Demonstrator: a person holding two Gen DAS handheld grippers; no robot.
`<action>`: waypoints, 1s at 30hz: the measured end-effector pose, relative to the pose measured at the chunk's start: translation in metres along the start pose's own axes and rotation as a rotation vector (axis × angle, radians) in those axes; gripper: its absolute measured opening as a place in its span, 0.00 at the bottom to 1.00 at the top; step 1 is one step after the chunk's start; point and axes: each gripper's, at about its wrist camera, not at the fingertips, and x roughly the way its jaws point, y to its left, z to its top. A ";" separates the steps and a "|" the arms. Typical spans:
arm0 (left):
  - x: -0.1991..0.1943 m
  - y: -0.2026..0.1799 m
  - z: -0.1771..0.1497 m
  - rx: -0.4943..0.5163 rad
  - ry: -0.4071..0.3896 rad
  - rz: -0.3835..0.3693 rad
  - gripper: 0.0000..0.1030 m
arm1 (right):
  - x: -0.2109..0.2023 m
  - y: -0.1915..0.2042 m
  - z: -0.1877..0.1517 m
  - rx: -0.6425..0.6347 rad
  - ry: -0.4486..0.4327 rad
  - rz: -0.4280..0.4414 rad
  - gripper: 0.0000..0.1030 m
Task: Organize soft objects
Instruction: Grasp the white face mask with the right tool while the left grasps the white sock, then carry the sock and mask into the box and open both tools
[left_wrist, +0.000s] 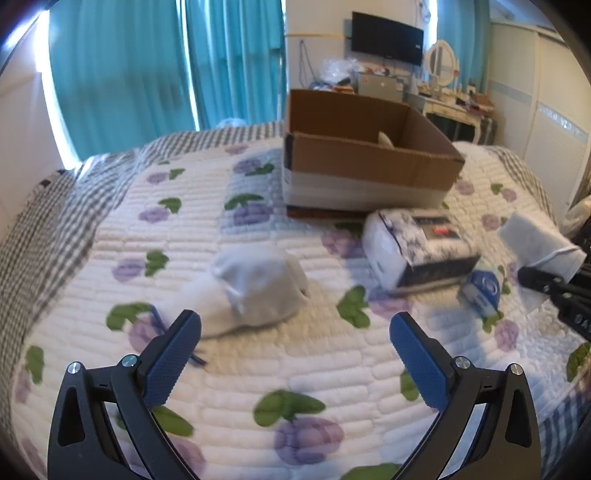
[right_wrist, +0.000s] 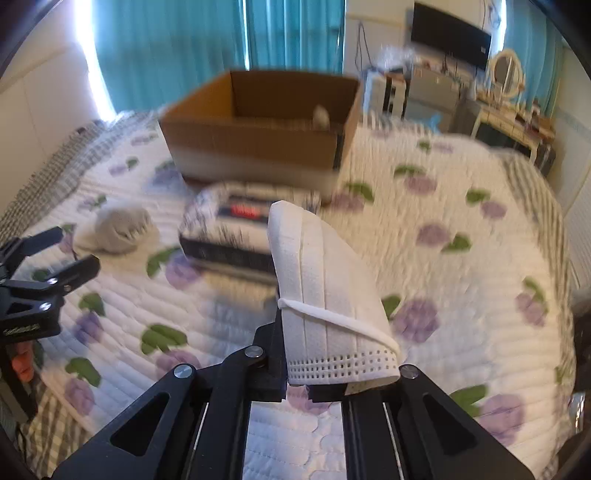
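My right gripper (right_wrist: 317, 373) is shut on a white face mask (right_wrist: 325, 295) and holds it above the bed; the mask also shows in the left wrist view (left_wrist: 539, 240). My left gripper (left_wrist: 295, 347) is open and empty, just in front of a rolled white sock (left_wrist: 255, 288), which also shows in the right wrist view (right_wrist: 118, 229). A patterned tissue pack (left_wrist: 417, 243) lies before the open cardboard box (left_wrist: 369, 162). A small blue tissue packet (left_wrist: 480, 291) lies to its right. Something pale (left_wrist: 386, 139) sits inside the box.
The bed has a white quilt (left_wrist: 295, 369) with purple flowers. Teal curtains (left_wrist: 147, 74) hang behind. A cluttered desk (left_wrist: 443, 99) with a laptop, mirror and wall TV stands beyond the bed. My left gripper shows at the left of the right wrist view (right_wrist: 62, 251).
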 end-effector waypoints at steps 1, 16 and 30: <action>-0.001 0.002 0.003 0.000 -0.003 0.000 1.00 | -0.005 0.000 0.005 -0.004 -0.014 -0.002 0.06; 0.044 0.037 0.025 0.032 0.061 0.033 0.99 | 0.020 0.036 0.036 -0.082 -0.021 0.086 0.06; 0.048 0.024 0.020 0.074 0.073 -0.035 0.37 | 0.012 0.037 0.037 -0.065 -0.036 0.101 0.06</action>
